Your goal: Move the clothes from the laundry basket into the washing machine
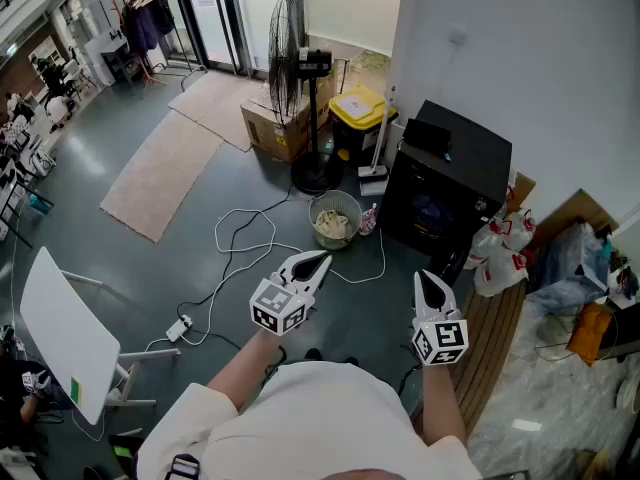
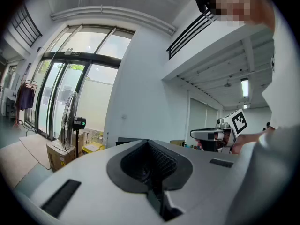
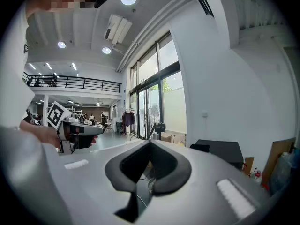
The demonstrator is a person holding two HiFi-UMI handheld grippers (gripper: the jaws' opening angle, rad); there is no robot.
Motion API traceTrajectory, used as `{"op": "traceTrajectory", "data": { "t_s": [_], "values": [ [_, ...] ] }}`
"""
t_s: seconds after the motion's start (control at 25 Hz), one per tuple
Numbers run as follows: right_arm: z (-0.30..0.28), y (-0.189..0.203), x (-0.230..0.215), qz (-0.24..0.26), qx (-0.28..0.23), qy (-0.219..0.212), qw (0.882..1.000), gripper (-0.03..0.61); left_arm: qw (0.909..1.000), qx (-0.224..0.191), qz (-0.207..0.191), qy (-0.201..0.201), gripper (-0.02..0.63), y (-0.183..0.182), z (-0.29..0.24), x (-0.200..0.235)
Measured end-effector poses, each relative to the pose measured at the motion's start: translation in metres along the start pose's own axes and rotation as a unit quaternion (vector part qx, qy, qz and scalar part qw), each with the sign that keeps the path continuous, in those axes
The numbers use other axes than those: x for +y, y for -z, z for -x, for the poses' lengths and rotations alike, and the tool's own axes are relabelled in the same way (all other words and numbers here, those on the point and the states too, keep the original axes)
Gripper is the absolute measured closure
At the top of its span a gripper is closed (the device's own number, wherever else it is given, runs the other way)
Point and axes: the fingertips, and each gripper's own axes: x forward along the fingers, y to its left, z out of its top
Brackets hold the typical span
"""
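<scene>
Head view: both tools are held out roughly level above the grey floor (image 1: pixel 170 258), well apart from the laundry. The L hand-held gripper (image 1: pixel 318 259) is seen w/ jaws pressed together and nothing between them. That is confirmed in the left gripper view (image 2: pixel 149 142), where only the dark closed pads are shown. The R hand-held gripper (image 1: pixel 429 278) is likewise shut tight & empty. In the right gripper view (image 3: pixel 150 143) its jaws are met at the tip, w/ the black washing machine (image 3: pixel 220 149) caught off to the right. The laundry basket (image 1: pixel 336 199) is stood on the floor just beside the washing machine's (image 1: pixel 455 163) front, near the fan's base. Pale clothes (image 1: pixel 332 227) are heaped inside it, untouched. A pedestal fan (image 1: pixel 288 58) is set behind the basket, w/ a cardboard box (image 1: pixel 270 128) & a yellow-lidded bin (image 1: pixel 358 108) to either side of it. White cable (image 1: pixel 240 238) is looped across the floor between basket and person.
</scene>
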Motion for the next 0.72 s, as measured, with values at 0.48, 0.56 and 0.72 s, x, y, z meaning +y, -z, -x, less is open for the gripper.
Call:
{"op": "traceTrajectory", "data": {
  "t_s": [0.48,0.56,0.72],
  "values": [
    [-0.001,0.005,-0.003,-0.012,0.0,-0.003,1.0,0.569,1.0,0.004,0.003,-0.003,0.607,0.006,-0.002,-0.003],
    [-0.001,0.005,-0.006,-0.015,0.0,-0.002,1.0,0.568,1.0,0.004,0.004,-0.005,0.607,0.006,-0.003,-0.004],
    [0.0,0.006,-0.013,-0.02,-0.002,0.002,1.0,0.568,0.9999,0.006,0.006,-0.009,0.607,0.008,-0.005,-0.005]
  ]
}}
